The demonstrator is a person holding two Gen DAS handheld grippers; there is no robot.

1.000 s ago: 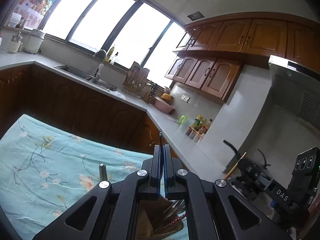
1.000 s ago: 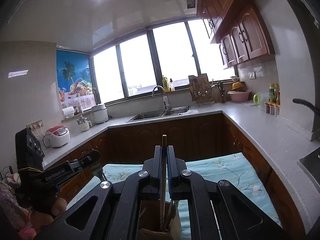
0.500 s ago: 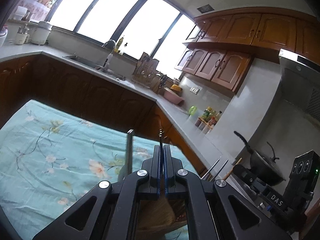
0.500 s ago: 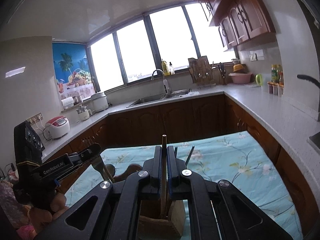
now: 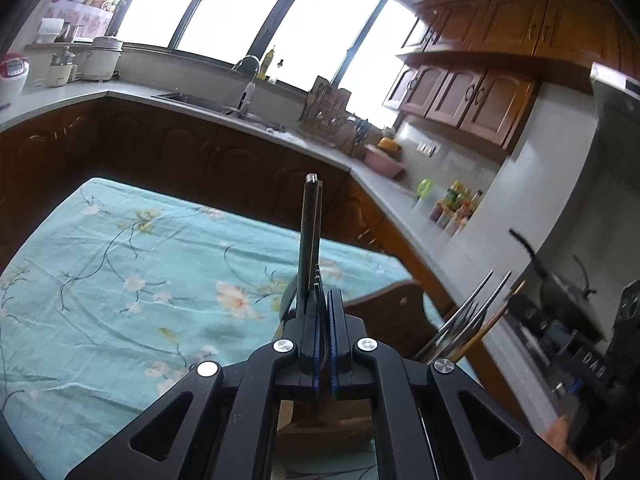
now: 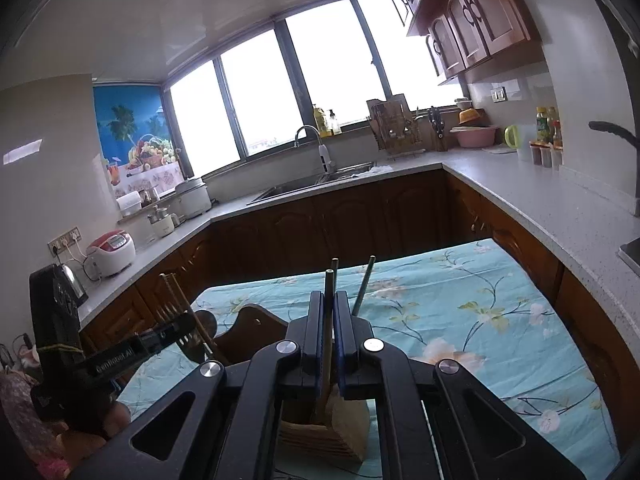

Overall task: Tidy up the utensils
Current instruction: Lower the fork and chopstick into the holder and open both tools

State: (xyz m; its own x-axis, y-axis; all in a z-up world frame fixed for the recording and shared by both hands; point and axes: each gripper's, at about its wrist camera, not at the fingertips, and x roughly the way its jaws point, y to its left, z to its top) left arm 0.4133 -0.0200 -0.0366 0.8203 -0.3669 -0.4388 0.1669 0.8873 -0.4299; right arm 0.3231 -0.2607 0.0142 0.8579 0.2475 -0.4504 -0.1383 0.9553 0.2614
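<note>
The bench (image 6: 460, 312) wears a turquoise cloth (image 5: 132, 280) printed with pale blossoms and thin dark twigs, creased in long folds. A wooden utensil holder (image 6: 256, 332) with a scalloped back stands directly on it, at 6 o'clock in both wrist views, close to the near edge. Cutlery handles (image 5: 464, 316) rise out of it at 4 o'clock in the left view. The cloth's far edge runs along dark wood cabinet fronts (image 6: 360, 216) at 12 o'clock
</note>
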